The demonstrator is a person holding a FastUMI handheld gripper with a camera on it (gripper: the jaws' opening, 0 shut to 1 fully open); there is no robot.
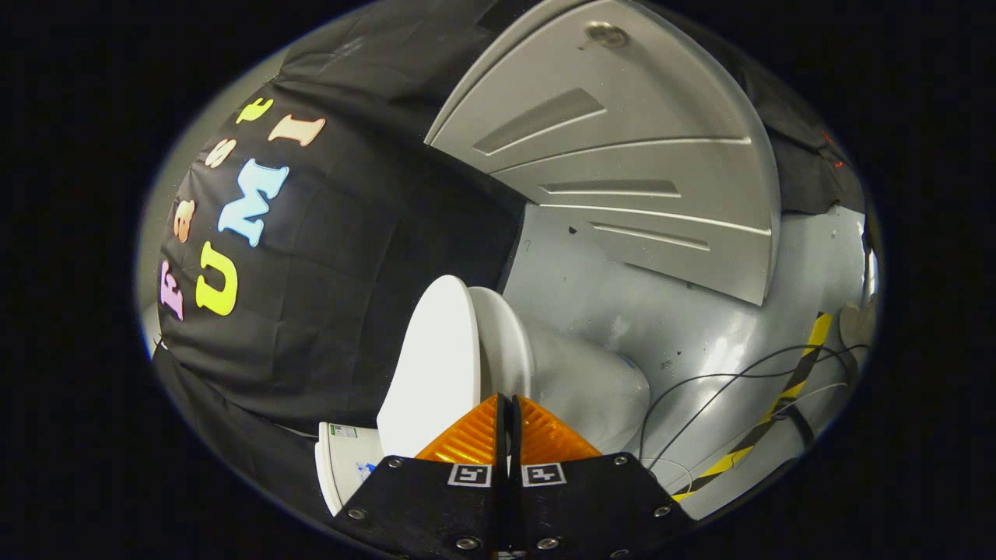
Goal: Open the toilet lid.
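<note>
The view is rolled onto its side, so the floor lies to the right of the toilet. The white toilet lid (pixel 428 365) stands just ahead of my fingers, parted from the seat and bowl rim (pixel 506 342) by a narrow wedge-shaped gap. The bowl's pedestal (pixel 591 381) runs off towards the floor. My gripper (pixel 506 398) is shut, fingers pressed together with nothing visible between them. Its tips sit right at the lid's edge, where the gap between lid and seat closes. Whether they touch the lid I cannot tell.
The white tank (pixel 342 459) shows beside the left finger. A grey ribbed panel (pixel 622 171) stands beyond the toilet on the grey floor (pixel 700 327). Black cables (pixel 724 381) and a yellow-black tape strip (pixel 786 389) cross the floor. Black cloth (pixel 350 272) hangs behind the lid.
</note>
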